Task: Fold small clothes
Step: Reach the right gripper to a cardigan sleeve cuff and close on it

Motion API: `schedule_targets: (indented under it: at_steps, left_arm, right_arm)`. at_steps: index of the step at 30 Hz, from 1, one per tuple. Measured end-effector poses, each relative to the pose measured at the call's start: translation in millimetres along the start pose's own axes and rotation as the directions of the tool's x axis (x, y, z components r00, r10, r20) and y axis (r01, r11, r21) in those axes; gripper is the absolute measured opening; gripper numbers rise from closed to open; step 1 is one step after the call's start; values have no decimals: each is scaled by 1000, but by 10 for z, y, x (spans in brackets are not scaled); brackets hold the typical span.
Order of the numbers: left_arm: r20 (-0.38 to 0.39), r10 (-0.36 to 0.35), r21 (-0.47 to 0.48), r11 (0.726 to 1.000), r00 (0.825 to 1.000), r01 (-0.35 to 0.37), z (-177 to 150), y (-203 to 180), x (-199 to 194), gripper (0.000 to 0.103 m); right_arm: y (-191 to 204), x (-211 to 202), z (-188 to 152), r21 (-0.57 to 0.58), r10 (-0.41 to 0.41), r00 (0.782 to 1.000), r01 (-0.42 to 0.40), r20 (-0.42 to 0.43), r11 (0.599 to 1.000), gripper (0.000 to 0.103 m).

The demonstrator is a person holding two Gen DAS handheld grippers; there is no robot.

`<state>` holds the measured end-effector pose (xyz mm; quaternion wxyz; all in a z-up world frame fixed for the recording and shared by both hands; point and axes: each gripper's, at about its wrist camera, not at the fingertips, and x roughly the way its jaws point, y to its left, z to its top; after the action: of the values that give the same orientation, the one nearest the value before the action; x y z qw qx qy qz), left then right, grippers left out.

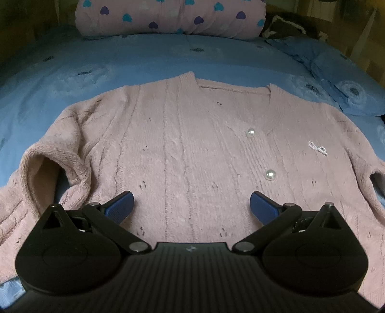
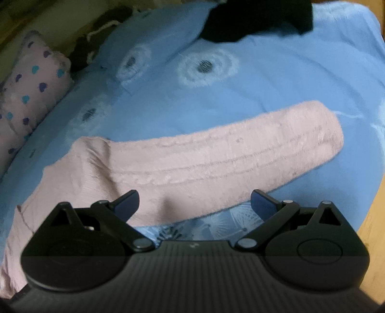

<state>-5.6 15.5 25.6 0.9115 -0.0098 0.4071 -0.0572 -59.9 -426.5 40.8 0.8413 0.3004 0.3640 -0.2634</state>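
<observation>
A pink knit cardigan [image 1: 182, 144] with pearl buttons [image 1: 270, 174] and a small sparkly bow [image 1: 318, 147] lies flat, front up, on the blue bedsheet [image 1: 144, 57]. Its left sleeve [image 1: 43, 173] is bent and rumpled at the left. My left gripper [image 1: 191, 204] is open and empty, just above the cardigan's lower body. In the right wrist view the cardigan's right sleeve [image 2: 228, 151] stretches straight out to the right on the sheet. My right gripper [image 2: 195, 203] is open and empty, over the sleeve's lower edge near the armpit.
A pink pillow with heart print [image 1: 168, 16] lies at the head of the bed, also in the right wrist view [image 2: 31, 86]. A blue pillow [image 1: 341, 79] is at the right. A black garment [image 2: 257, 19] lies at the bed's far edge. Wooden floor [image 2: 373, 228] shows beyond the bed's right edge.
</observation>
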Motion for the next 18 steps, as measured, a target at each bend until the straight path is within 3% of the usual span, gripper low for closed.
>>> schedule_targets:
  at_steps: [10,11,12,16,18]
  left_arm:
    - [0,-1,-3,1000,1000,1,10,7,8,103]
    - [0,-3,-3,1000,1000,3,13,10,5,103]
    - [0,-4,-3,1000,1000,4,15,10,4,103]
    - [0,-4,-4,1000,1000,4,16,11,4,103]
    - [0,-4,-5,1000,1000,4,20,12,4,103]
  right_arm:
    - [4,253,46,31,-6,997,4,74,1000,100]
    - [24,269,46,13,-1,997,0,78,1000,92]
    - [46,277,49,-8,0,996,1,85,1000,77]
    - [53,278,78,-22,10,995,-8,100,1000,47]
    - [31,274,106,-9,16,994,-15,107,1000,24]
